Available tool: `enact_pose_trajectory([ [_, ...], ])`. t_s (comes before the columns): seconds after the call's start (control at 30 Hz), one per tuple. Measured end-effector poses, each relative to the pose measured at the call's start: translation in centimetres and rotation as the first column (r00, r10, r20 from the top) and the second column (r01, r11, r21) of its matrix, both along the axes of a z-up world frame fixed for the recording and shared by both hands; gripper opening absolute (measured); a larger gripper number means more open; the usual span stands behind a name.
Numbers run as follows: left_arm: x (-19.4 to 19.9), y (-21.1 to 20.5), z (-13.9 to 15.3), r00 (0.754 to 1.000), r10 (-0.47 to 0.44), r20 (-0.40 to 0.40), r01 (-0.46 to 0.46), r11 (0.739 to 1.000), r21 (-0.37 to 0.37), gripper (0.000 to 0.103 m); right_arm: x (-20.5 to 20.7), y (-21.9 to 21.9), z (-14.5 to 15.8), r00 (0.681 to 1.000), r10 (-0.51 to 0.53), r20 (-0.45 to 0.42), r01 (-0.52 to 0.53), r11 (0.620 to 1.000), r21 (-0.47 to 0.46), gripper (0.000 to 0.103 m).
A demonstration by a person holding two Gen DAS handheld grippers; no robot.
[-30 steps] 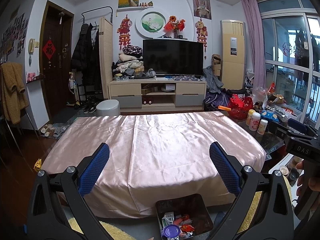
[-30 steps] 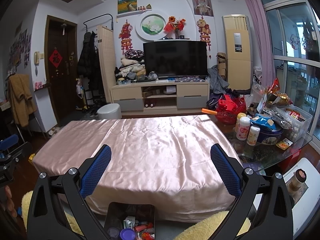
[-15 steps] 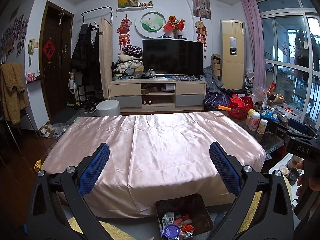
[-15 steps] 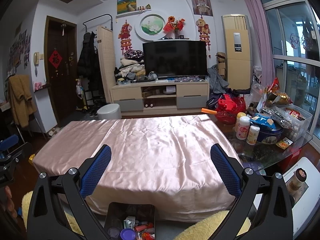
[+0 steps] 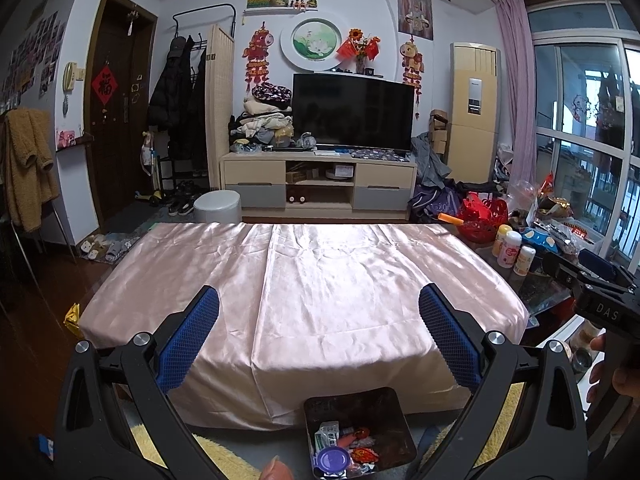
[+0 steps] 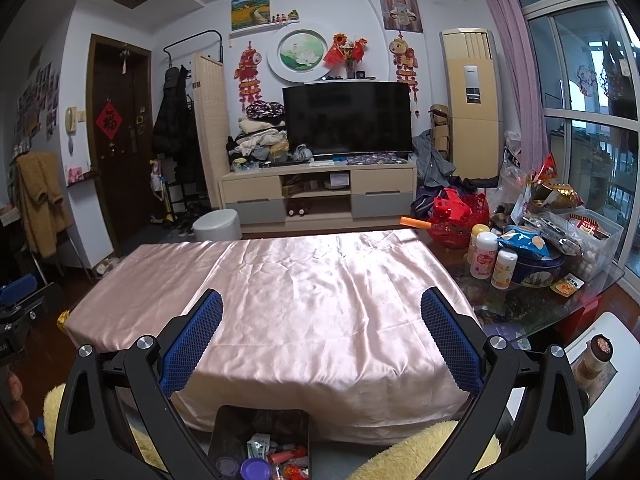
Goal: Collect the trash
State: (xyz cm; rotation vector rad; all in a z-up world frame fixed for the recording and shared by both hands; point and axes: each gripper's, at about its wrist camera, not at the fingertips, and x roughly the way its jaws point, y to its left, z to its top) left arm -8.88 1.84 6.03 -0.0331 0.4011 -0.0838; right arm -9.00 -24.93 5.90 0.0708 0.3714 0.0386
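Nothing has moved over the last second. The left gripper (image 5: 319,312) and right gripper (image 6: 321,314) both hang spread and empty above the pink-clothed bench (image 5: 340,280). The trash (image 5: 344,446) sits in the dark bin (image 5: 394,420) below, so collecting looks finished.

Shiny pink tablecloth (image 5: 320,280), blue dimpled jaws, dark bin (image 5: 394,432), purple lid (image 5: 333,460), lilac curtain (image 6: 516,64)

- Left wrist cam sits low at the near edge of the pink satin-covered table (image 5: 320,280), facing the black flat TV (image 5: 352,112).
- Right wrist cam, just beside it, faces likewise; both share the dark square trash bin (image 6: 262,424).
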Motion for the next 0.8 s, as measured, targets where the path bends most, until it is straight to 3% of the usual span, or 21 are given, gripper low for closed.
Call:
enact_pose_trajectory([
  [0.33,-0.3,-0.4,-0.2,0.999,-0.012,0.040,0.012,1.000,0.019,0.095,-0.1,0.0,-0.5,1.000,-0.005,-0.018,0.005,1.000,0.007,0.100],
  [0.8,1.7,0.0,-1.3,1.000,0.002,-0.017,-0.002,1.000,0.030,0.095,1.0,0.1,-1.0,1.000,-0.008,-0.025,0.009,1.000,0.028,0.100],
])
